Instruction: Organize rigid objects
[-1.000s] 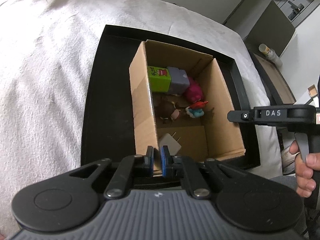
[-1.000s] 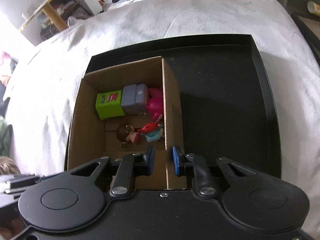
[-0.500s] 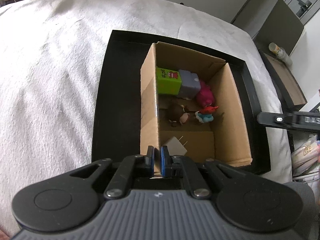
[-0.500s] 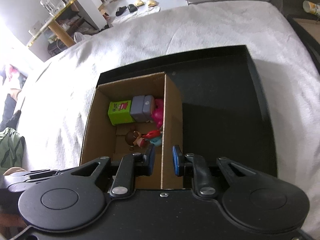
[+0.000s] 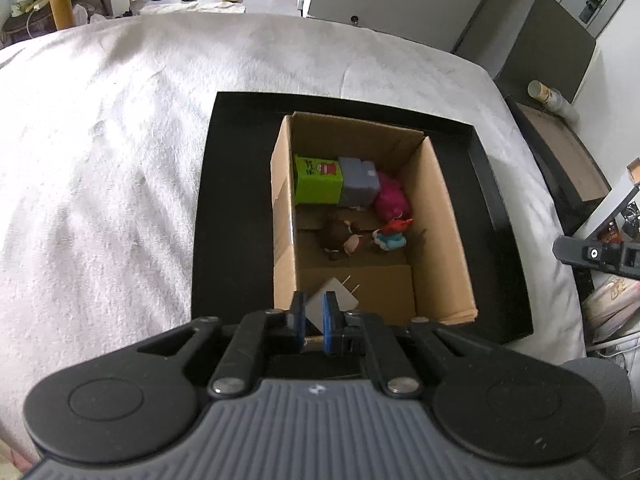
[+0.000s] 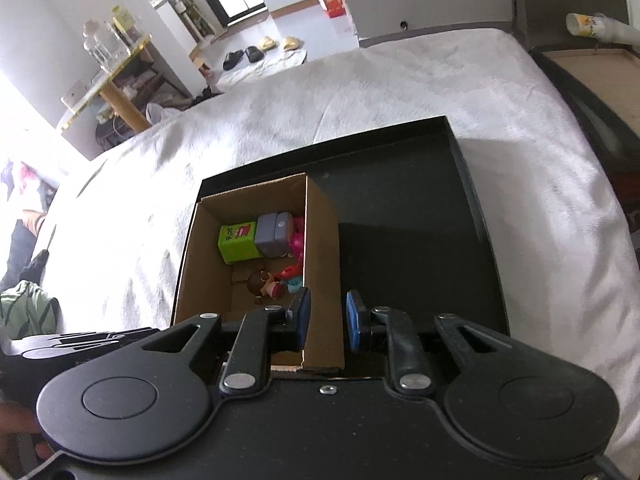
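Observation:
An open cardboard box (image 5: 436,220) stands in a black tray (image 5: 240,200) on the bed. In it lie a green cube (image 5: 318,180), a grey block (image 5: 358,182), a magenta toy (image 5: 392,200), a brown-haired figurine (image 5: 340,236), a red and blue figurine (image 5: 392,234) and a white plug (image 5: 340,298). My left gripper (image 5: 314,316) hovers shut over the box's near wall; the plug shows behind its pads. My right gripper (image 6: 326,318) is open above the box (image 6: 322,248), whose right wall shows in the gap, untouched. The cube (image 6: 238,240) and block (image 6: 274,234) also appear there.
The tray (image 6: 420,240) has a bare dark floor right of the box. A white cover (image 5: 120,160) spreads all around. A dark side unit with a bottle (image 5: 548,96) stands at the right. Slippers (image 6: 260,50) and a table (image 6: 112,80) are on the floor beyond.
Both grippers have risen and drawn back, so the box and tray look smaller. In the left wrist view the right gripper has slid toward the right edge and the hand on it has left the frame.

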### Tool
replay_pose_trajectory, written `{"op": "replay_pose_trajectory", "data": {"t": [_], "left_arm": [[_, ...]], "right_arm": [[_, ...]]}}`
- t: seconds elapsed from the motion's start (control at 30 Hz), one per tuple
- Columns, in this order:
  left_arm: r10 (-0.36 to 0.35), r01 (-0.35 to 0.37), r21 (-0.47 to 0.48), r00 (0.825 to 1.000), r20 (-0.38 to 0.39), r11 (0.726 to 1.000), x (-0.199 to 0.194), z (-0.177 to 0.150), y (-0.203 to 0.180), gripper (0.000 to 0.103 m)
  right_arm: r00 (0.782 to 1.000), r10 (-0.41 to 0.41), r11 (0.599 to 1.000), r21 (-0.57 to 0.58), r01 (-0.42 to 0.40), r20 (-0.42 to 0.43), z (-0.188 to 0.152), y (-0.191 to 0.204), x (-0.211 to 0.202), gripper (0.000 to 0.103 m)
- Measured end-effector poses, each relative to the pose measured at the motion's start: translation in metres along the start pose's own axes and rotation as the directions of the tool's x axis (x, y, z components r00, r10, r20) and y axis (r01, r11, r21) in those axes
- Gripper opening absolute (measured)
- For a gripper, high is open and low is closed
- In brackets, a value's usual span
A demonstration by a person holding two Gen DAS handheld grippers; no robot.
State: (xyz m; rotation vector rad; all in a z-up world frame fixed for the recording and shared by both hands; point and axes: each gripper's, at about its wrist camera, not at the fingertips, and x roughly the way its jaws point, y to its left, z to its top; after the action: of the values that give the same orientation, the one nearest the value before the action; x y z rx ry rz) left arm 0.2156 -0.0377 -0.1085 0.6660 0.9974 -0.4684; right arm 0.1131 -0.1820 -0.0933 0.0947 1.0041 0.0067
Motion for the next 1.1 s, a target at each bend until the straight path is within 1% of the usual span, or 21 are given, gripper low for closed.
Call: {"op": "replay_pose_trajectory", "data": {"t": [0.07,0.13,0.2,0.27,0.33,0.37,0.4,0.43,0.47,0.5,0.53,0.57,0.6,0.63,0.7,0.73,0.8,0.87,0.97,1.1], "left_arm": [[0.003,-0.003,0.002,1.000,0.006,1.000,-0.009,-0.001,-0.002,0.008],[0.008,-0.008,0.016,1.000,0.025,1.000,-0.021,-0.002,-0.005,0.010],[0.010,-0.011,0.020,0.999,0.043,1.000,-0.030,-0.003,-0.008,0.011],[0.011,-0.011,0.004,0.998,0.059,1.000,-0.038,-0.005,-0.010,0.013],[0.007,-0.007,-0.013,0.997,0.076,1.000,-0.048,-0.007,-0.013,0.018],[0.006,-0.004,-0.015,0.996,0.085,1.000,-0.053,-0.008,-0.015,0.028],[0.007,-0.005,-0.013,0.995,0.095,1.000,-0.058,-0.009,-0.016,0.042],[0.010,-0.009,-0.010,0.994,0.110,1.000,-0.064,-0.011,-0.018,0.048],[0.012,-0.012,-0.007,0.992,0.124,1.000,-0.070,-0.013,-0.020,0.057],[0.015,-0.014,-0.008,0.991,0.136,1.000,-0.075,-0.014,-0.021,0.064],[0.017,-0.015,-0.013,0.989,0.146,1.000,-0.081,-0.014,-0.021,0.067],[0.017,-0.014,-0.020,0.988,0.154,1.000,-0.086,-0.015,-0.021,0.073],[0.017,-0.014,-0.023,0.986,0.164,1.000,-0.092,-0.017,-0.021,0.076],[0.040,-0.025,-0.090,0.985,0.170,0.996,-0.096,-0.020,-0.022,0.078],[0.040,-0.024,-0.088,0.982,0.182,0.996,-0.106,-0.023,-0.023,0.084],[0.063,-0.035,-0.149,0.980,0.188,0.988,-0.112,-0.026,-0.024,0.086],[0.066,-0.037,-0.144,0.977,0.204,0.989,-0.122,-0.030,-0.025,0.090],[0.067,-0.038,-0.130,0.971,0.228,0.991,-0.133,-0.033,-0.027,0.092],[0.073,-0.046,-0.113,0.967,0.243,0.993,-0.146,-0.037,-0.032,0.094],[0.063,-0.036,-0.103,0.960,0.272,0.994,-0.158,-0.045,-0.039,0.101]], "right_arm": [[1.000,-0.001,1.000,0.010,0.001,0.016,-0.003,-0.001,-0.007,0.029],[0.999,0.000,1.000,0.013,0.000,0.034,-0.006,-0.001,-0.014,0.040],[0.999,0.001,1.000,0.013,-0.002,0.055,-0.009,0.000,-0.021,0.046],[0.997,0.000,1.000,0.019,-0.002,0.074,-0.012,0.000,-0.027,0.049],[0.995,-0.003,1.000,0.025,0.001,0.099,-0.015,-0.001,-0.036,0.060],[0.994,-0.010,1.000,0.027,0.007,0.112,-0.017,-0.001,-0.040,0.064],[0.992,-0.016,0.999,0.031,0.013,0.127,-0.019,-0.001,-0.045,0.072],[0.990,-0.020,0.999,0.035,0.015,0.141,-0.020,-0.001,-0.050,0.079],[0.988,-0.021,0.999,0.039,0.016,0.152,-0.022,-0.001,-0.055,0.082],[0.986,-0.020,0.999,0.040,0.013,0.167,-0.024,-0.001,-0.060,0.086],[0.984,-0.017,0.999,0.039,0.011,0.178,-0.025,-0.001,-0.065,0.090],[0.982,-0.016,0.999,0.039,0.009,0.188,-0.027,-0.001,-0.070,0.092],[0.980,-0.016,0.999,0.043,0.008,0.199,-0.028,-0.001,-0.075,0.097],[0.977,-0.018,0.999,0.044,0.009,0.210,-0.029,0.000,-0.080,0.101],[0.972,-0.020,0.999,0.041,0.011,0.233,-0.032,0.002,-0.089,0.103],[0.970,-0.021,0.999,0.041,0.012,0.244,-0.034,0.002,-0.093,0.103],[0.966,-0.032,0.999,0.049,0.020,0.257,-0.037,0.003,-0.099,0.103],[0.962,-0.041,0.998,0.050,0.029,0.271,-0.040,0.004,-0.105,0.103],[0.958,-0.043,0.998,0.051,0.030,0.283,-0.043,0.005,-0.113,0.103],[0.953,-0.051,0.998,0.041,0.041,0.297,-0.048,0.012,-0.125,0.103]]}}
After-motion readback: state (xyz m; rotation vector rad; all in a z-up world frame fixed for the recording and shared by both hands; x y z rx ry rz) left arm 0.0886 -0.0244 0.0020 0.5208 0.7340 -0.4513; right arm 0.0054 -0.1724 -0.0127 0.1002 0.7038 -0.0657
